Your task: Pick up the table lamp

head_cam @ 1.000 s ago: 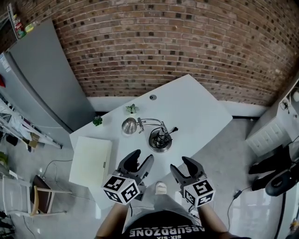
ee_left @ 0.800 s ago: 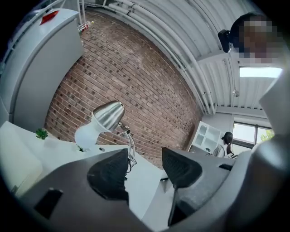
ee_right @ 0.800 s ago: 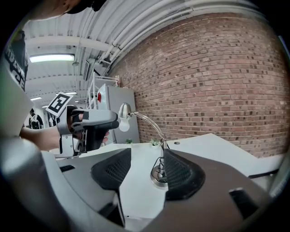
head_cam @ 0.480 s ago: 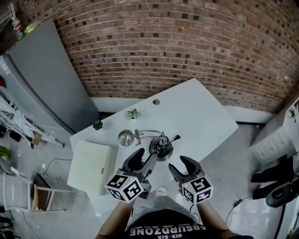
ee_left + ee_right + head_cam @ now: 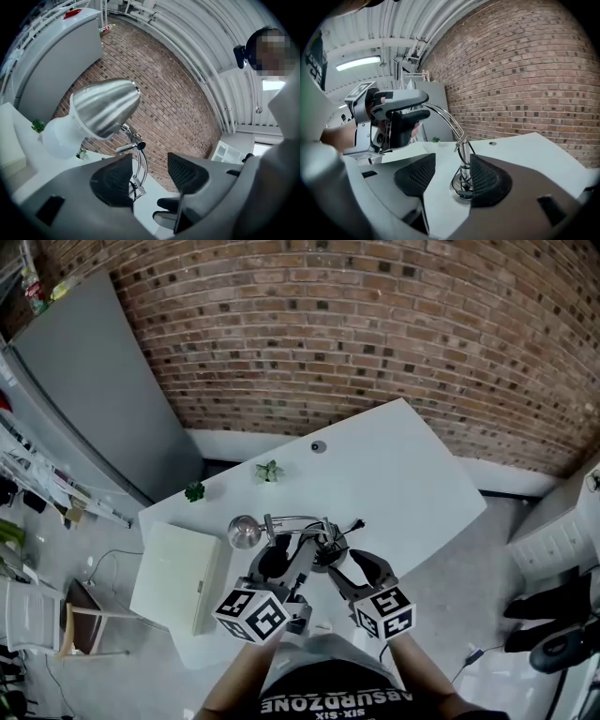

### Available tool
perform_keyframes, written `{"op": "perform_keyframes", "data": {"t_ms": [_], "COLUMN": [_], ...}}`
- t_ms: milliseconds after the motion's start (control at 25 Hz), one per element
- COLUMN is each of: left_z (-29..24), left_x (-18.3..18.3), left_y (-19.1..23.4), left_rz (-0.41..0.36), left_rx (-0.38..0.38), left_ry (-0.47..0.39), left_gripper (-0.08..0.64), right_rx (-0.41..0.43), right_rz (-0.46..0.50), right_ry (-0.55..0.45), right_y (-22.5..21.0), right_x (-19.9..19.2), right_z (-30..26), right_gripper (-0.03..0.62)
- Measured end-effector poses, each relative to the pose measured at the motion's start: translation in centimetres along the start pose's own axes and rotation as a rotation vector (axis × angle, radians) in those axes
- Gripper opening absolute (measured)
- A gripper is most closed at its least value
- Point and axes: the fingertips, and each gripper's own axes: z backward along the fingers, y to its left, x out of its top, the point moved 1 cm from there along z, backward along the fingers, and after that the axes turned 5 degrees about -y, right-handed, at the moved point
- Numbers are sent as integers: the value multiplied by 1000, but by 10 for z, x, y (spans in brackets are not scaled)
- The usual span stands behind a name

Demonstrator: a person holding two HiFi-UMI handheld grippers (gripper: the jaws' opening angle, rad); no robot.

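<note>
the table lamp [image 5: 105,108] is shiny silver, its bulb end white. the tabletop [image 5: 412,484] is plain white. the wall [image 5: 375,334] is red-brown brick with pale mortar. the left gripper [image 5: 149,161] is grey, its fingers [image 5: 112,180] black and cross-hatched, its marker cube [image 5: 251,615] patterned in black-and-white squares.

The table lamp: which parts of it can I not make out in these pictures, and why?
Right gripper view: the table lamp shade is hidden behind the left gripper; a finger covers part of the base.
Left gripper view: the base is hidden behind its own fingers; only the shade and arm show.
Head view: the left gripper and right gripper partly cover the base.
</note>
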Motion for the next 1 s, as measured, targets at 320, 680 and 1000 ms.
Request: {"op": "perform_keyframes", "data": {"t_ms": [320,680,1000], "left_z": [-15,-22,-25], "left_x": [12,30,30], "left_y": [7,23,31], "left_rz": [41,172,177], "left_rx": [41,103,119], "left_ry": [-62,-156,-169], "left_gripper": [218,201,107], "right_rx": [28,24,7], "right_rz": [39,51,81], "right_ry": [49,114,145], "right_y": [-11,-25,-32], "right_x": [-8,-25,-34], "right_z": [-35,-73,-97], "right_gripper": [210,215,213]}}
